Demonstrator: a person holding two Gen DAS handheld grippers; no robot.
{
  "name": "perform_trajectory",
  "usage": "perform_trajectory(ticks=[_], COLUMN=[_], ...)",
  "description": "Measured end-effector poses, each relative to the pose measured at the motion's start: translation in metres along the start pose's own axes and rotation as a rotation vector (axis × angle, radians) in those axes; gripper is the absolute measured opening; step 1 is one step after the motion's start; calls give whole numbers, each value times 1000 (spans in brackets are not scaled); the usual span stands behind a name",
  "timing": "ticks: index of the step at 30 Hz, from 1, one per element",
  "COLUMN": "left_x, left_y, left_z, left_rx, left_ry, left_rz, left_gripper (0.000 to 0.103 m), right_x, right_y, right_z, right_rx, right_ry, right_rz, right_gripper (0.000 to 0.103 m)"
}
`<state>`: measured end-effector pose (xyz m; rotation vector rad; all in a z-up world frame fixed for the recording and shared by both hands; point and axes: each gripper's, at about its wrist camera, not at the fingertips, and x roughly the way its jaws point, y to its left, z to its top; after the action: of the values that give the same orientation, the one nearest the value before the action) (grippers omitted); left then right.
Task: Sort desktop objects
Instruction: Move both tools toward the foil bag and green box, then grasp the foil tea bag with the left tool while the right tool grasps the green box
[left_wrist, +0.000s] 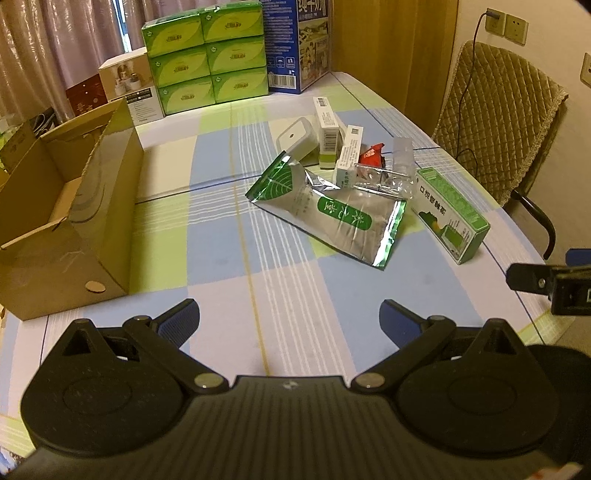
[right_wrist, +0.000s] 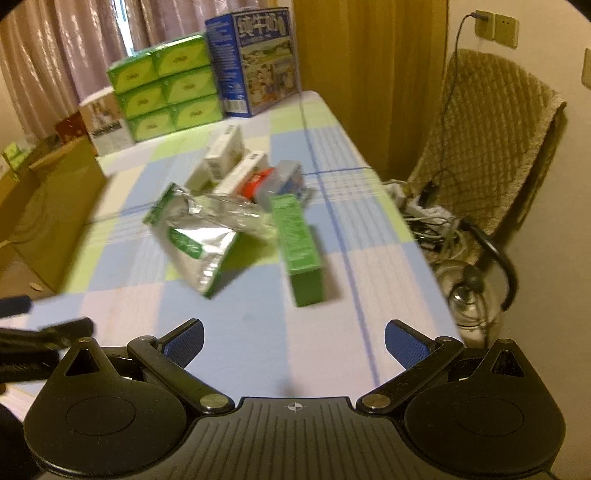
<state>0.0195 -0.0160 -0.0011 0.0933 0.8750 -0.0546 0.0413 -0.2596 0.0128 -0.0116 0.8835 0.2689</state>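
A pile lies mid-table: a silver-and-green foil pouch (left_wrist: 332, 214) (right_wrist: 201, 236), a green box (left_wrist: 452, 212) (right_wrist: 299, 240), two white-green cartons (left_wrist: 327, 131) (right_wrist: 221, 153), a white square case (left_wrist: 297, 138), a red packet (left_wrist: 371, 155) (right_wrist: 255, 182) and clear plastic packaging (left_wrist: 384, 179). My left gripper (left_wrist: 290, 321) is open and empty, short of the pouch. My right gripper (right_wrist: 293, 341) is open and empty, short of the green box; part of it shows at the left wrist view's right edge (left_wrist: 546, 284).
An open cardboard box (left_wrist: 70, 229) (right_wrist: 51, 206) stands at the table's left. Stacked green tissue boxes (left_wrist: 207, 55) (right_wrist: 166, 85), a blue carton (left_wrist: 295, 44) (right_wrist: 255, 59) and small boxes line the back. A padded chair (left_wrist: 495, 110) (right_wrist: 491, 144) and cables (right_wrist: 436, 218) are right.
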Motion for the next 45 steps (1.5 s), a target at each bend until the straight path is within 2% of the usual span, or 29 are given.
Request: perform_trajectory(ticks=[10, 39, 41, 43, 45], left_x=[23, 105, 109, 112, 116], left_y=[-4, -1, 0, 2, 3], left_z=[12, 45, 46, 46, 47], left_rx=[-6, -36, -42, -51, -62], left_ry=[20, 99, 102, 107, 111], left_rz=[-27, -66, -68, -71, -77], left_gripper=[102, 102, 102, 102, 102], right_x=[16, 90, 93, 95, 98], right_y=[-20, -34, -35, -34, -33], right_z=[-4, 34, 34, 35, 36], right_rx=[-1, -90, -93, -101, -104], right_ry=[20, -10, -18, -23, -22], right_rz=[-3, 47, 55, 61, 71], right_gripper=[101, 101, 99, 89, 86])
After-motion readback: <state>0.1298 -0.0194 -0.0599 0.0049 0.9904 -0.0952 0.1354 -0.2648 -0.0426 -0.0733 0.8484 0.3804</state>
